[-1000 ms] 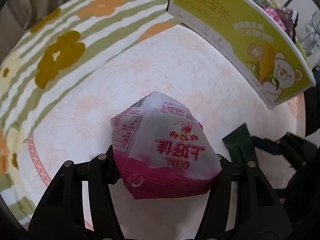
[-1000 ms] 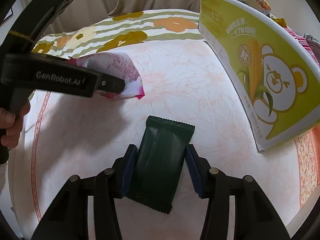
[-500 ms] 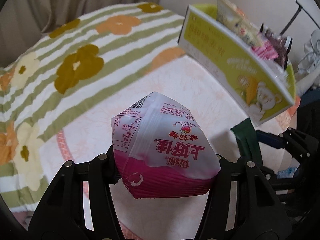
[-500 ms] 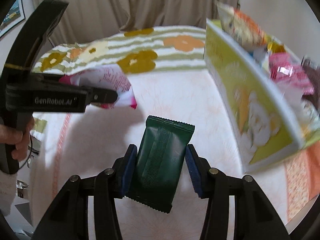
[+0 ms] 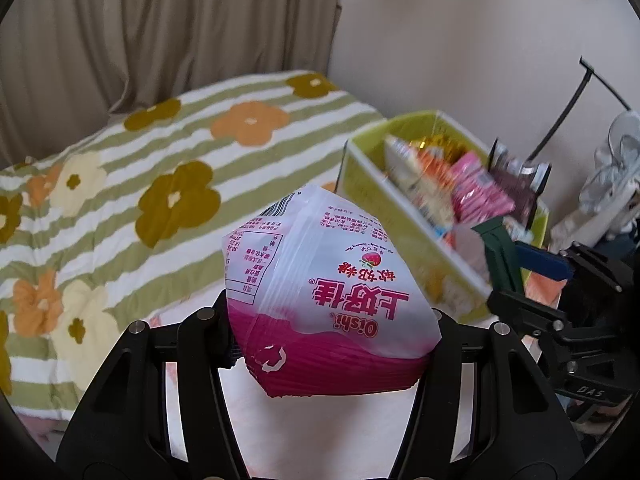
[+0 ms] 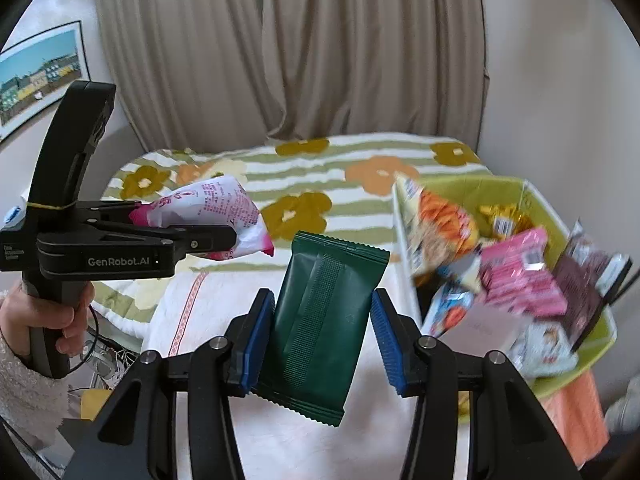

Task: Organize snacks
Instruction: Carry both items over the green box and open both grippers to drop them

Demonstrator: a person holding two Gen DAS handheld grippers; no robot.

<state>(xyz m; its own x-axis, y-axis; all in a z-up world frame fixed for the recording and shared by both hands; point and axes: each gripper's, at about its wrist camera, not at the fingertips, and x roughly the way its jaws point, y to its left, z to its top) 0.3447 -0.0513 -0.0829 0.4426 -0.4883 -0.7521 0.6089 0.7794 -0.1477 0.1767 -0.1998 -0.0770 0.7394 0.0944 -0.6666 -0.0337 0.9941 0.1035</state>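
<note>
A puffy pink and white snack bag [image 5: 320, 296] hangs in the air, with my left gripper [image 5: 332, 336] shut on its lower end. In the right wrist view the same bag [image 6: 216, 216] shows at the left, pinched in the left gripper [image 6: 224, 240], whose handle a hand [image 6: 44, 320] holds. My right gripper [image 6: 322, 336] is shut on a dark green flat packet [image 6: 324, 328], its blue pads pressing the packet's two sides. The yellow-green snack box [image 6: 540, 200] stands to the right, below both grippers, with several packets in it. That box [image 5: 372, 172] lies right of the pink bag in the left wrist view.
A white table with a pale orange flower print [image 6: 320, 440] lies beneath. Behind it is a bed with a green-striped flowered cover [image 5: 120, 184]. Beige curtains [image 6: 288, 60] hang at the back, and a framed picture [image 6: 40, 76] is on the left wall.
Both grippers have risen well above the table with their snacks still held. The box's open top and its packets have come into view, and the curtains and wall now show.
</note>
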